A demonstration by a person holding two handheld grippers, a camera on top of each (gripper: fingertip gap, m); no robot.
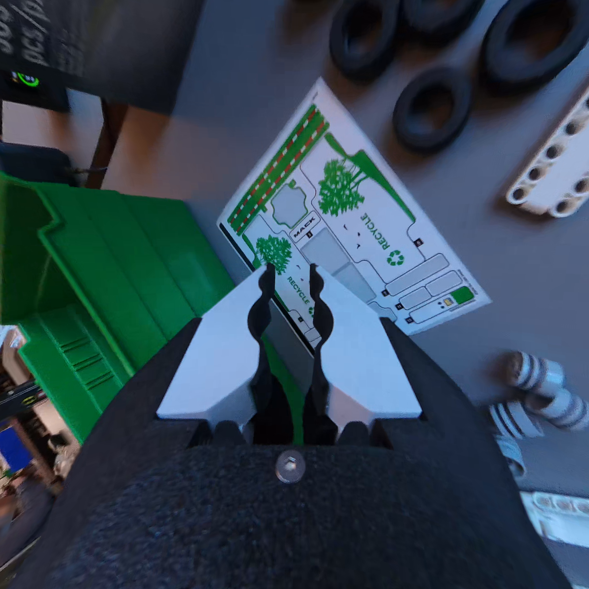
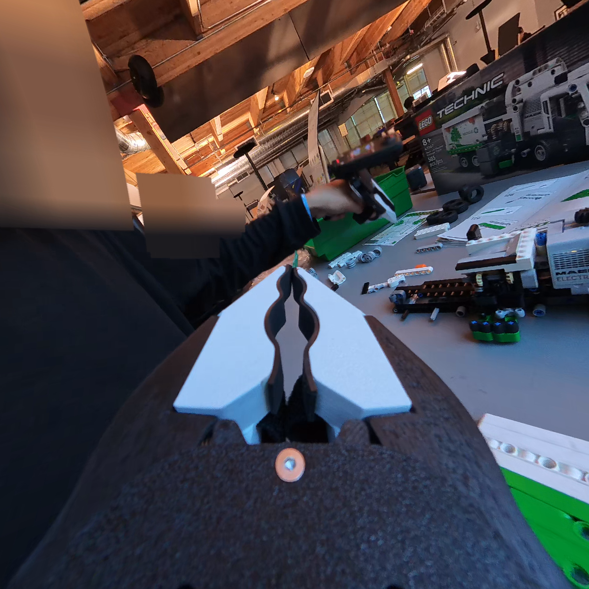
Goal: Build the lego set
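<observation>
My left gripper (image 1: 291,269) hovers above a white and green sticker sheet (image 1: 366,204) on the grey table, jaws a little apart and empty. It also shows far off in the right wrist view (image 2: 382,207), held by a hand over the same sheet (image 2: 401,229). My right gripper (image 2: 293,270) is shut and empty at the table's near edge, pointing toward a person's dark sleeve. The partly built white truck (image 2: 522,264) stands at the right. Loose white and grey pieces (image 2: 353,258) lie between it and the sheet.
A green bin (image 1: 105,274) sits left of the sheet, also in the right wrist view (image 2: 344,232). Black tyres (image 1: 430,108), a white holed beam (image 1: 551,162) and grey wheel hubs (image 1: 538,389) lie nearby. The set's box (image 2: 497,127), instruction pages (image 2: 522,204) and a green and white panel (image 2: 541,484) are to the right. Some 50 cm of space lies between my two pairs of fingers. The partly built white truck (image 2: 522,264) is about 20 cm from my right fingertips and 40 cm from my left.
</observation>
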